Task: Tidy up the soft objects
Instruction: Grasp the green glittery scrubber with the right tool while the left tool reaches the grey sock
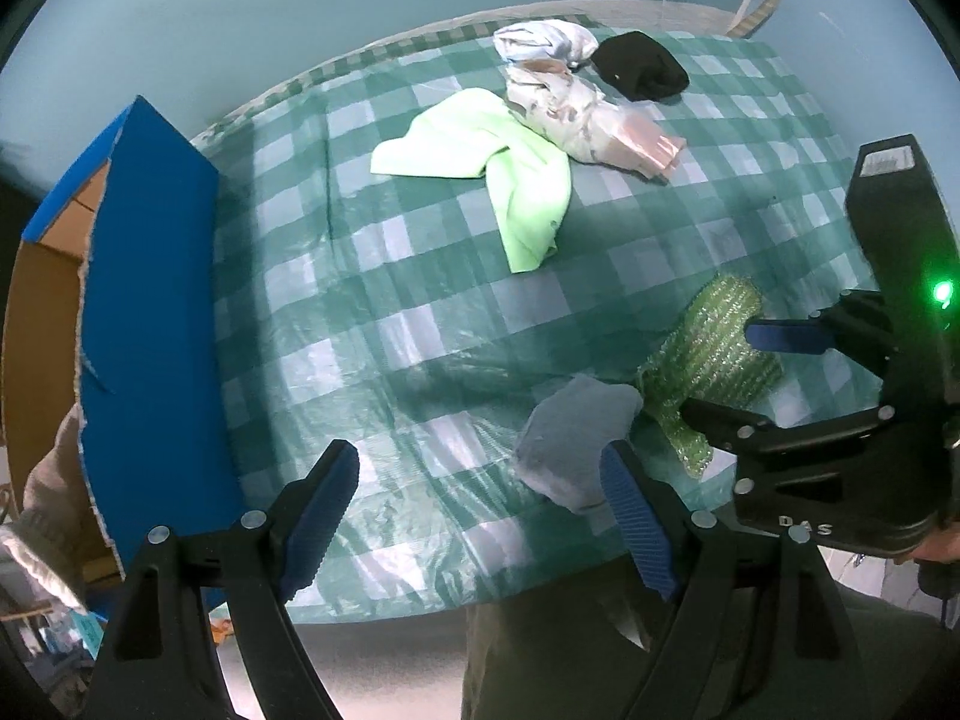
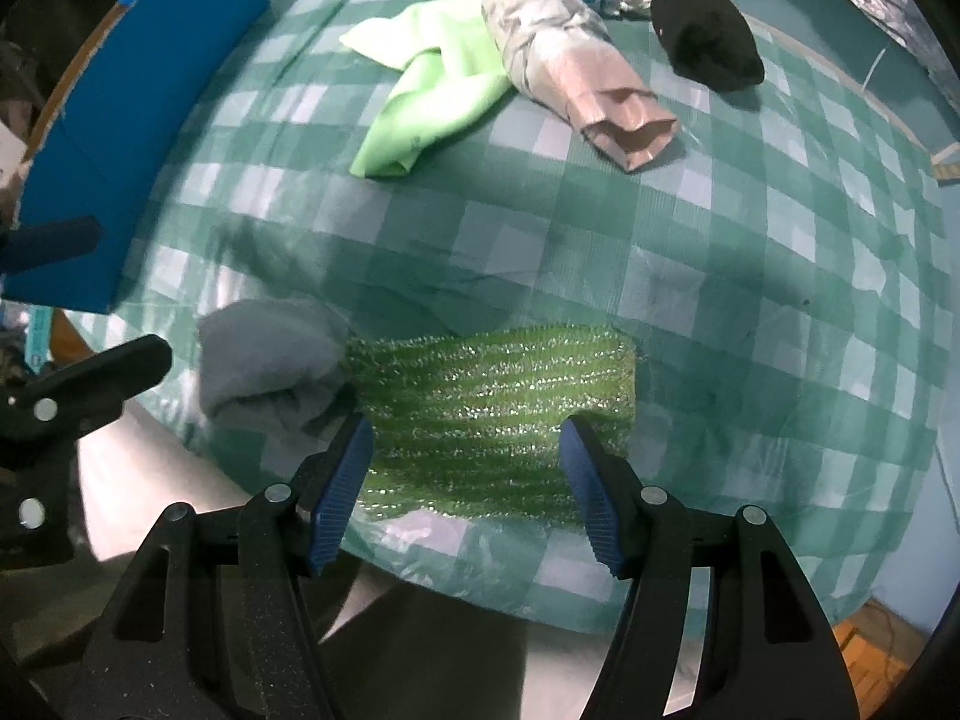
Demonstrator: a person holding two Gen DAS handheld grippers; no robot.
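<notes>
A glittery green knit piece (image 2: 492, 408) lies near the front edge of the checked table cover (image 2: 690, 228). My right gripper (image 2: 468, 480) points down over it, jaws open, the knit showing between the blue pads (image 2: 345, 480), which do not press on it. A crumpled grey sock (image 2: 270, 354) touches the knit's left end. In the left wrist view my left gripper (image 1: 480, 516) stands wide open over the cover, nothing between its fingers, and the grey sock (image 1: 576, 438) lies just beyond its right finger. There the right gripper (image 1: 744, 375) hangs over the green knit (image 1: 714, 354).
A blue cardboard box (image 1: 150, 312) stands at the table's left. Farther back lie a light green cloth (image 1: 480, 162), a rolled patterned cloth (image 1: 588, 114), a crumpled white-blue cloth (image 1: 540, 39) and a black cloth (image 1: 642, 66). The table's front edge is right below both grippers.
</notes>
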